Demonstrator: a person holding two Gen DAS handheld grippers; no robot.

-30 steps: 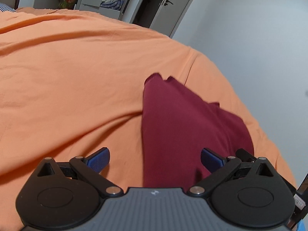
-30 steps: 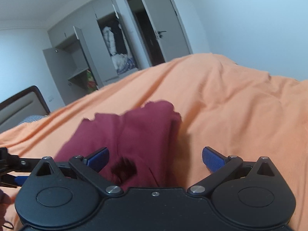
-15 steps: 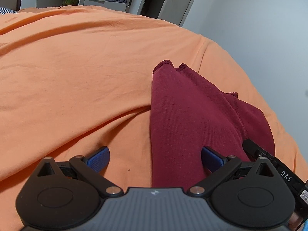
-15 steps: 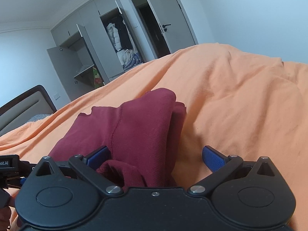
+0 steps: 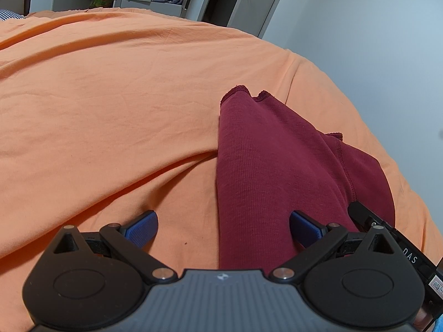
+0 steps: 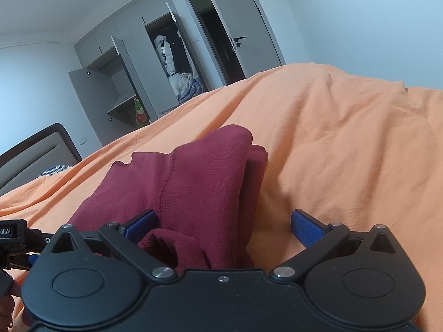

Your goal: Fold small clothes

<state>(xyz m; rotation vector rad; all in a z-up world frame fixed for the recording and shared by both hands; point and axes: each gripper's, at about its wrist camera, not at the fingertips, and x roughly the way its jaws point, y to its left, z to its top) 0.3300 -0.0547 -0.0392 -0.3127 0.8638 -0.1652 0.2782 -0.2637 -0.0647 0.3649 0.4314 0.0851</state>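
Observation:
A dark red garment (image 5: 271, 166) lies folded into a long strip on the orange bed sheet (image 5: 110, 96). My left gripper (image 5: 223, 225) is open just above its near end, with the strip's left edge running between the blue pads (image 5: 142, 225). In the right wrist view the same garment (image 6: 193, 182) is a stacked fold with a rumpled near end. My right gripper (image 6: 224, 225) is open over that end; cloth lies beside the left pad (image 6: 141, 224) but is not clamped. Part of the right gripper's body (image 5: 387, 238) shows at the left wrist view's lower right.
The bed sheet (image 6: 346, 144) spreads widely on all sides, with soft creases. An open grey wardrobe (image 6: 155, 63) holding clothes and a doorway (image 6: 218, 41) stand beyond the bed. A padded headboard (image 6: 30, 152) is at the left. A pale wall (image 5: 373, 27) runs close to the bed's right edge.
Both grippers, open throughout, have come lower and closer over the garment's near end. The garment, blurred and in motion a second ago, has settled flat on the sheet.

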